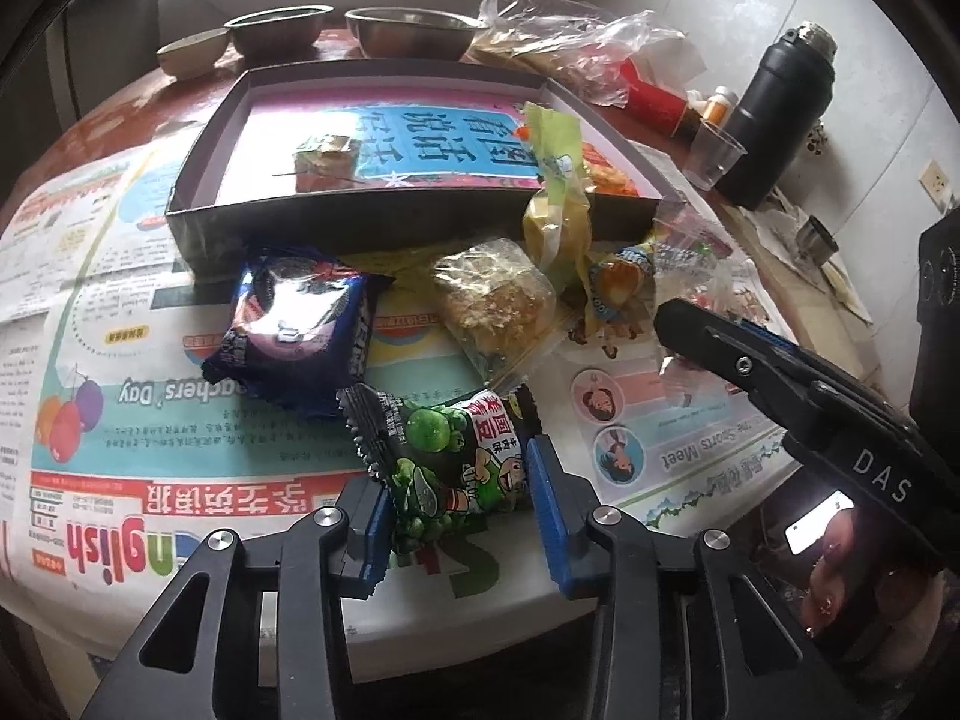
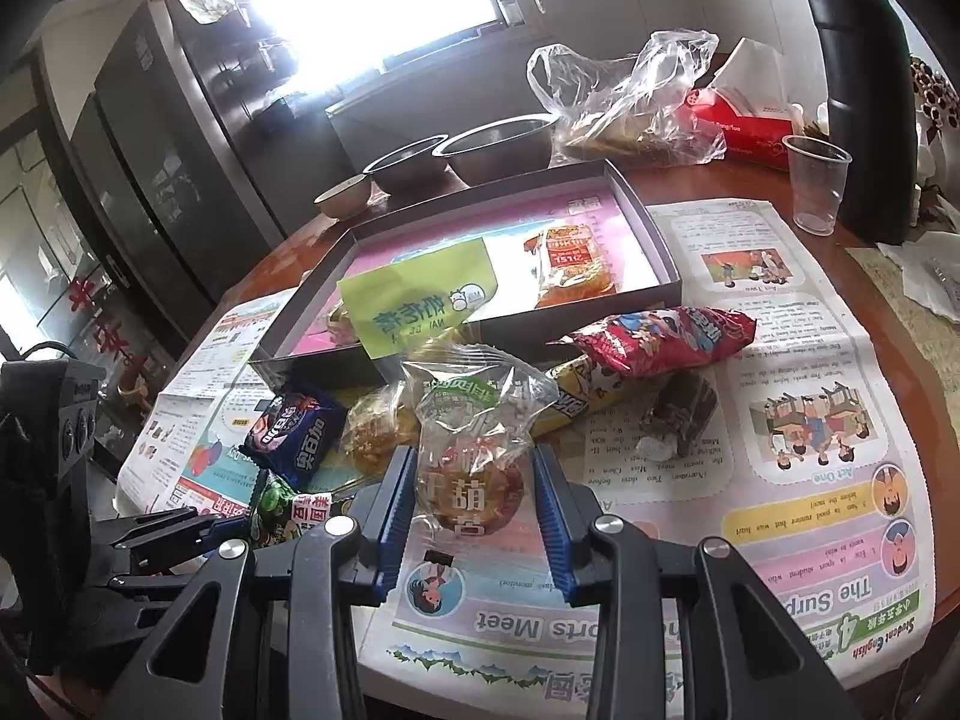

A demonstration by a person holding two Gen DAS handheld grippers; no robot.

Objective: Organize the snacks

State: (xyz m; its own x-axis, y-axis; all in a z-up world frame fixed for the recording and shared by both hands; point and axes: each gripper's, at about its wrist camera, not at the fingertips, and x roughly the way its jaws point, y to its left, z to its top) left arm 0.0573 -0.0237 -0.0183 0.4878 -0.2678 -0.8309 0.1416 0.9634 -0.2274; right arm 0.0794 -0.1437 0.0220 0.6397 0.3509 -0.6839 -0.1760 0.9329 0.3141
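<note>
Both pairs of blue-padded fingers sit spread around a packet without clearly pinching it. Your left gripper [image 1: 459, 501] straddles the green pea packet [image 1: 444, 462] near the table's front edge; the right pad touches the wrapper, the left pad sits just beside it. Your right gripper [image 2: 474, 501] brackets the clear-wrapped round cookie [image 2: 474, 480], with a gap showing at each side.

You're early in the job, as I judge it. The shallow dark box [image 1: 414, 222] holds only a small wrapped sweet [image 1: 327, 162] and an orange packet [image 2: 573, 264], while a lime-green pouch [image 2: 420, 300] leans over its front wall. Left on the newspaper [image 2: 810, 360] in front of the box are the dark blue biscuit pack [image 1: 300, 324], a clear-wrapped flaky pastry [image 1: 498, 306], a red snack bag [image 2: 666, 339], a yellow wrapped bar [image 2: 585, 387] and a dark brown wrapped piece [image 2: 684, 414].
</note>
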